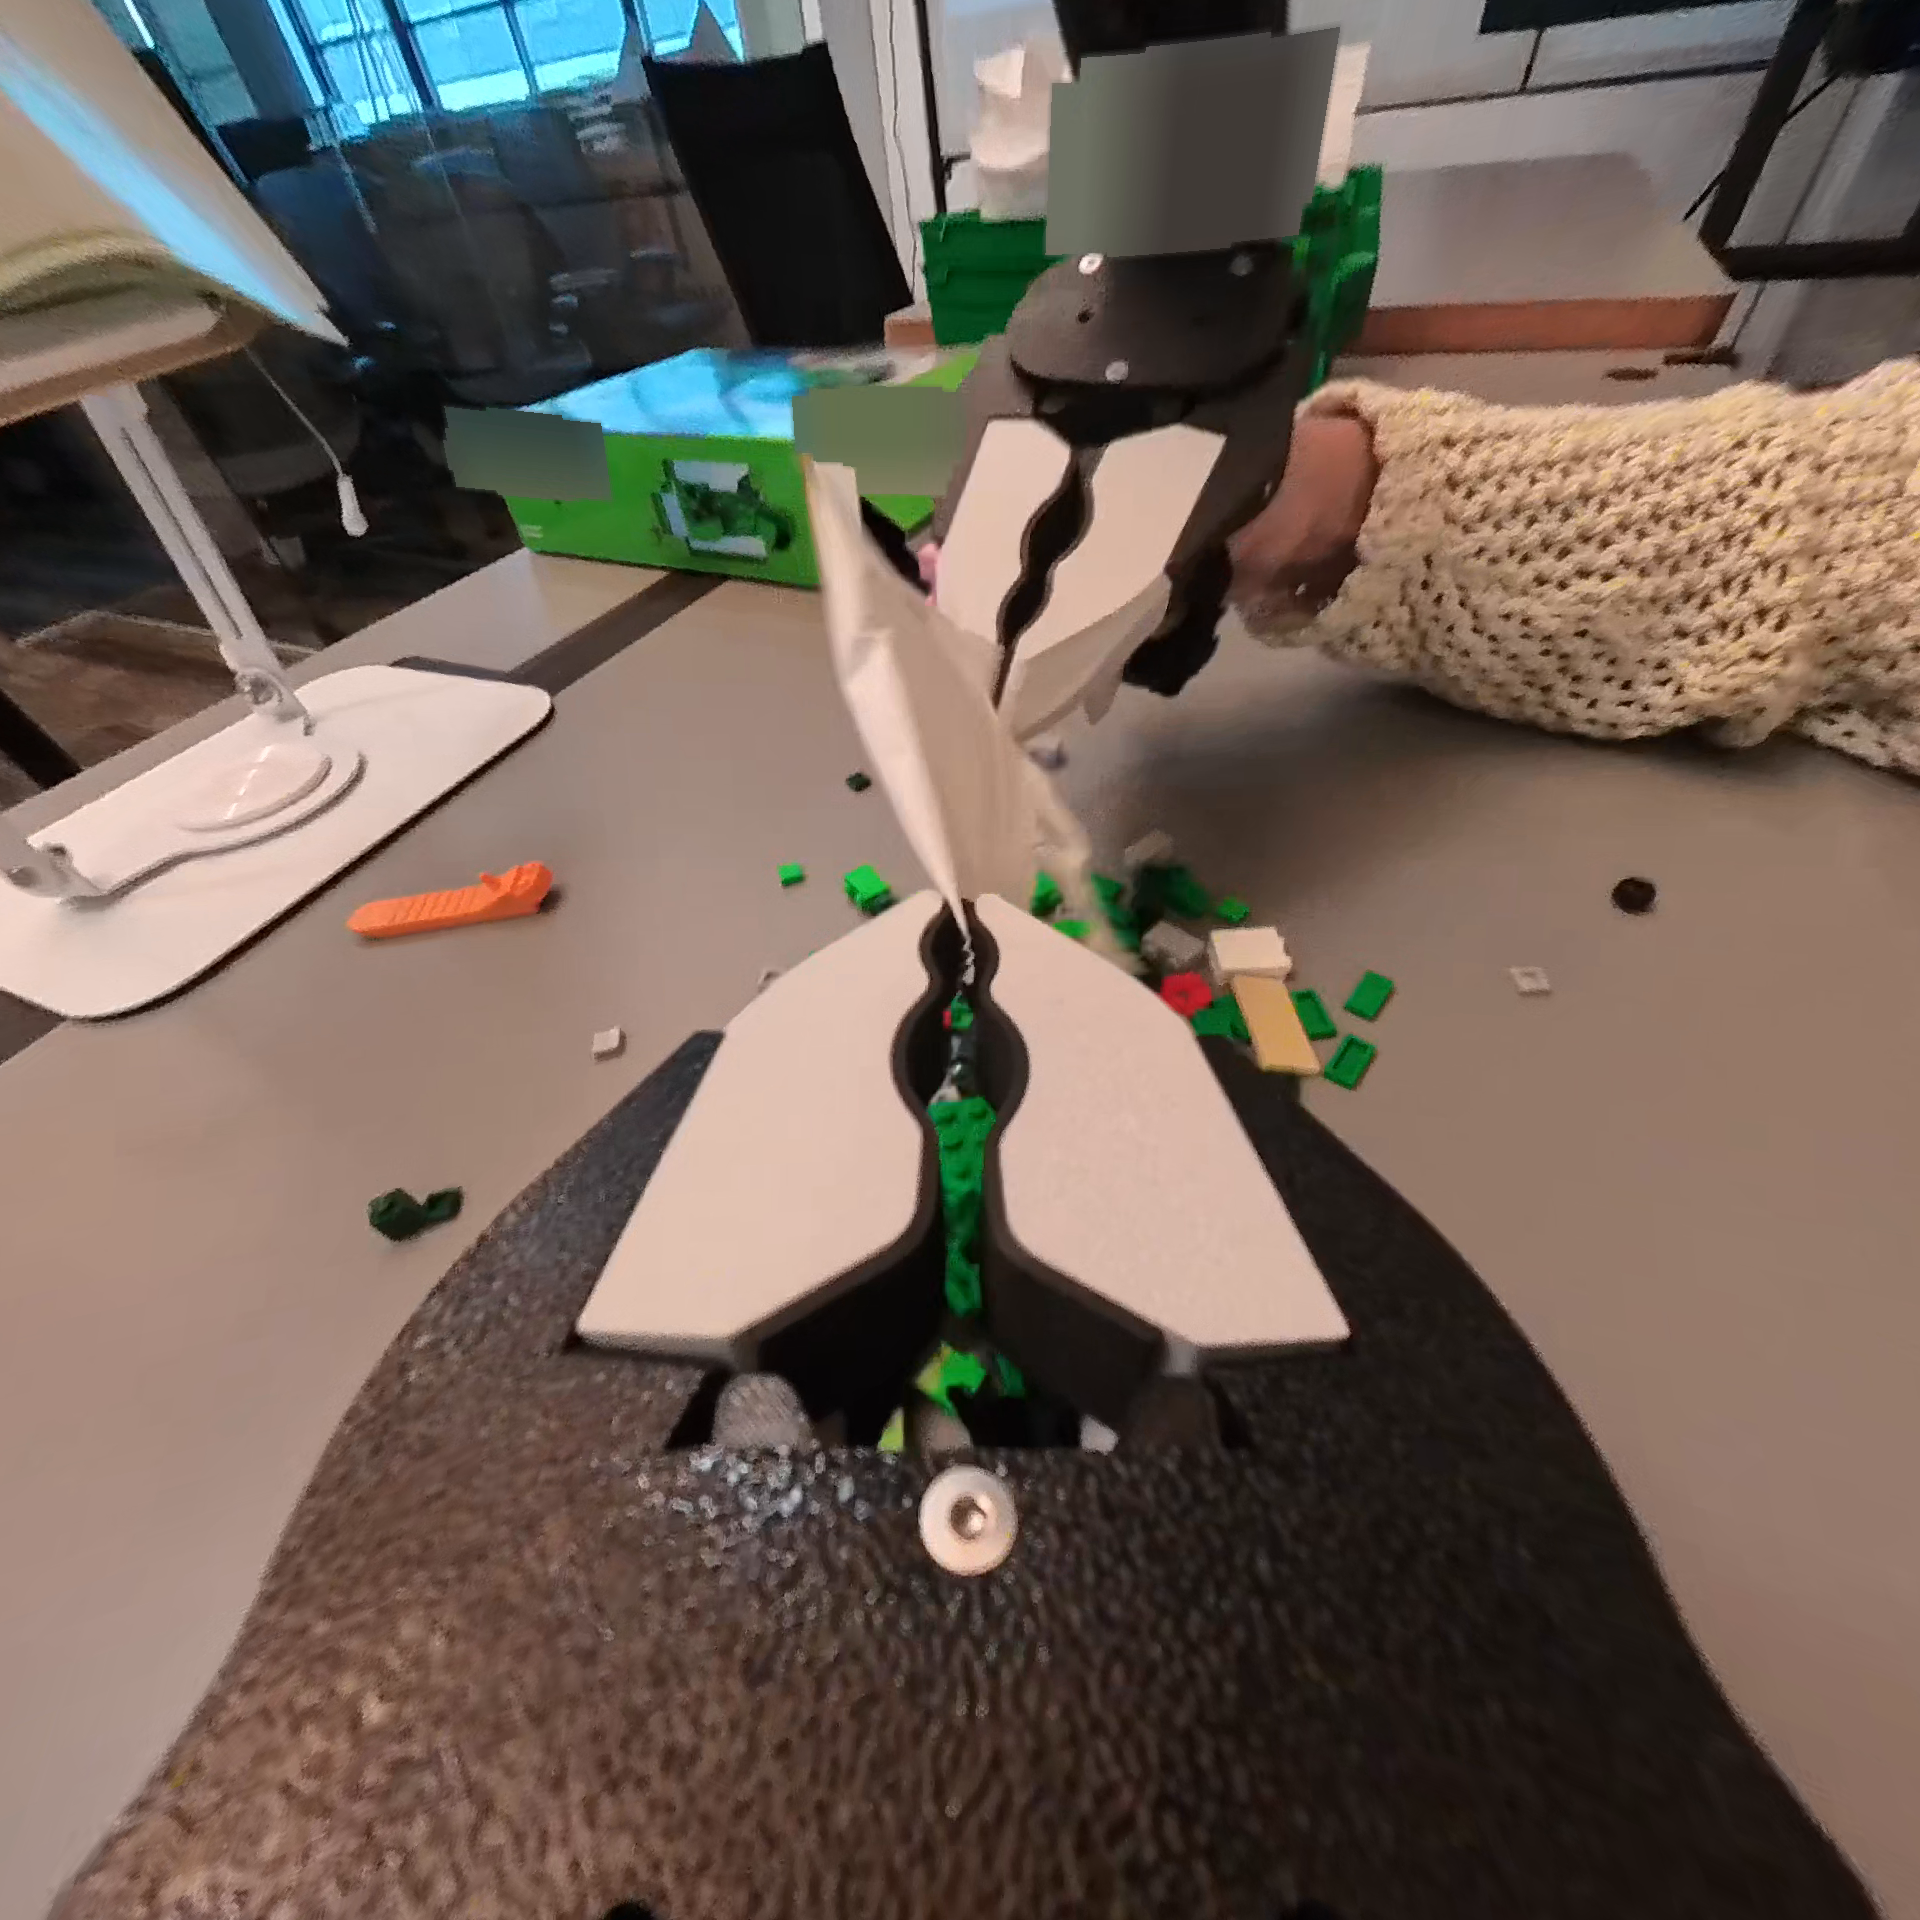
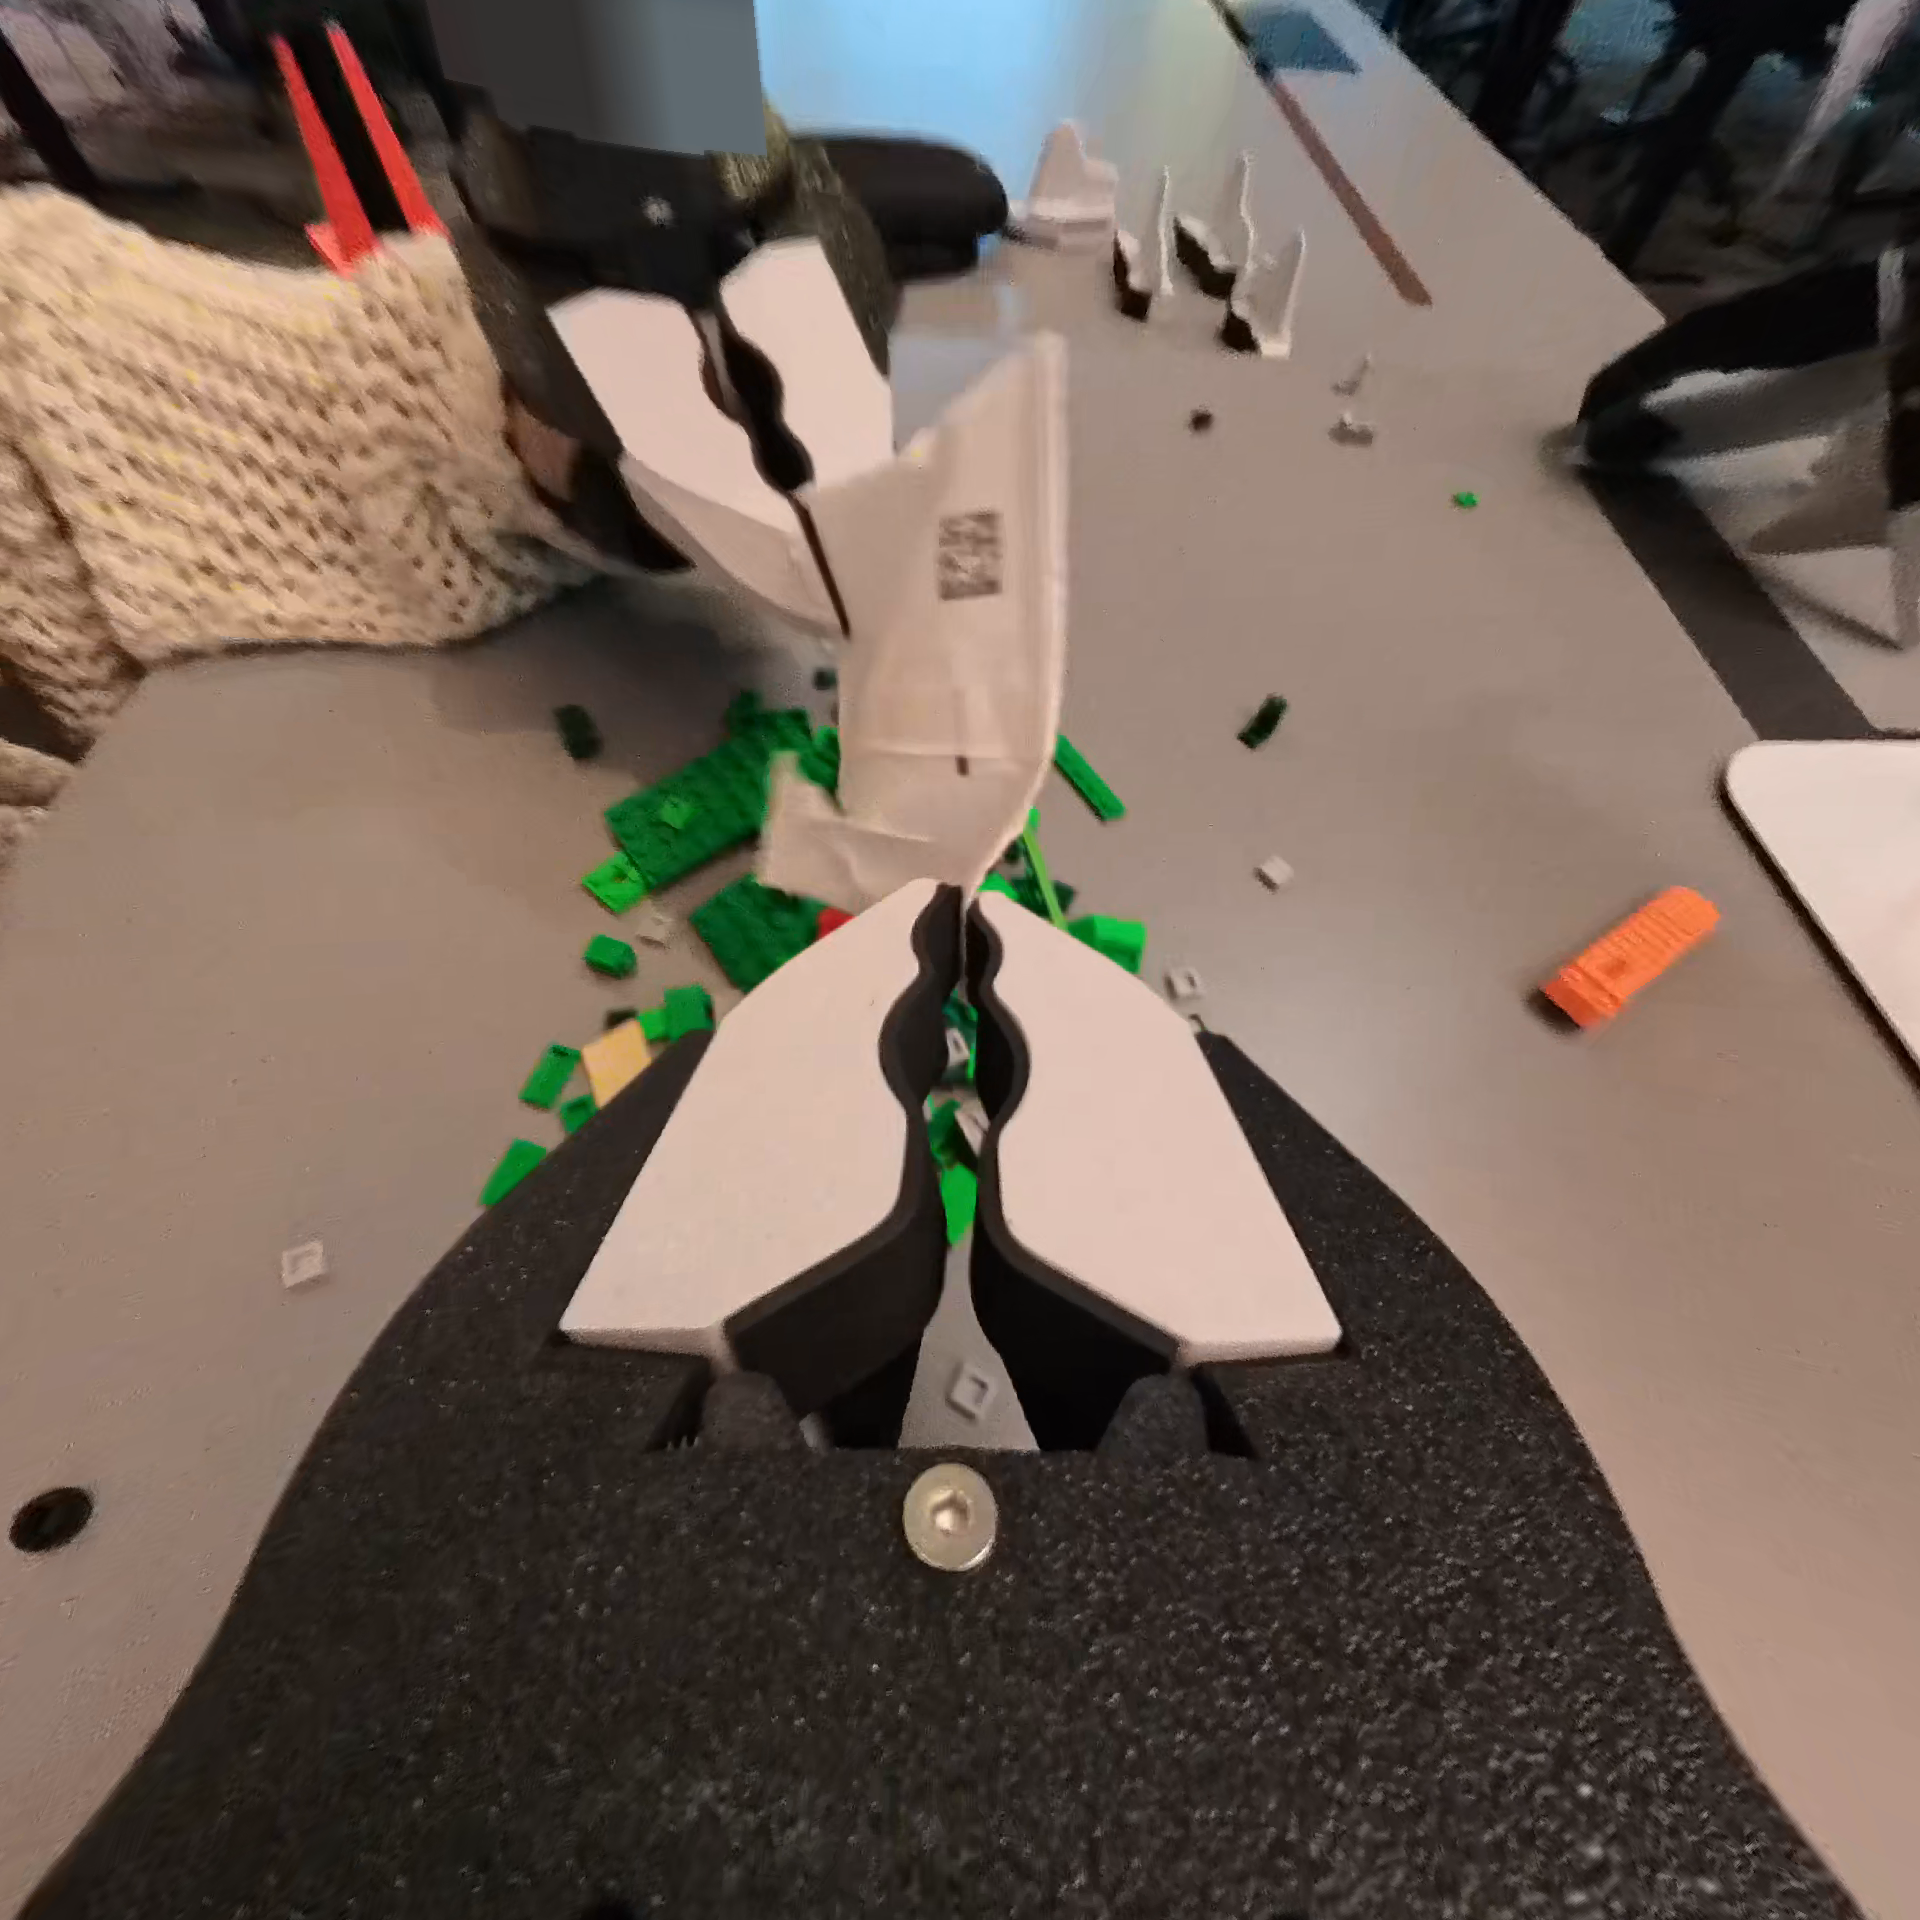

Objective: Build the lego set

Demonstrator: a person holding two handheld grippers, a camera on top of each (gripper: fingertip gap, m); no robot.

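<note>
A white paper bag (image 1: 914, 707) hangs stretched between both grippers above the grey table. My left gripper (image 1: 961, 914) is shut on its lower corner. My right gripper (image 1: 1023, 644) is shut on the bag's upper part, farther off. In the right wrist view my right gripper (image 2: 961, 899) pinches one edge of the bag (image 2: 956, 665), and the left gripper (image 2: 821, 582) pinches the opposite side. A loose pile of mostly green lego pieces (image 1: 1174, 935) lies on the table under the bag, with green plates (image 2: 717, 821) and a tan plate (image 1: 1283, 1023).
An orange brick separator (image 1: 452, 902) (image 2: 1631, 956) lies apart from the pile. A white lamp base (image 1: 260, 810) stands at the left, a green lego box (image 1: 707, 468) behind. A knit sleeve (image 1: 1610, 582) rests on the table. Small stray pieces are scattered around. The grippers' ends are close to 7 cm from one another. The tan plate (image 1: 1283, 1023) is about 11 cm from my right fingertips.
</note>
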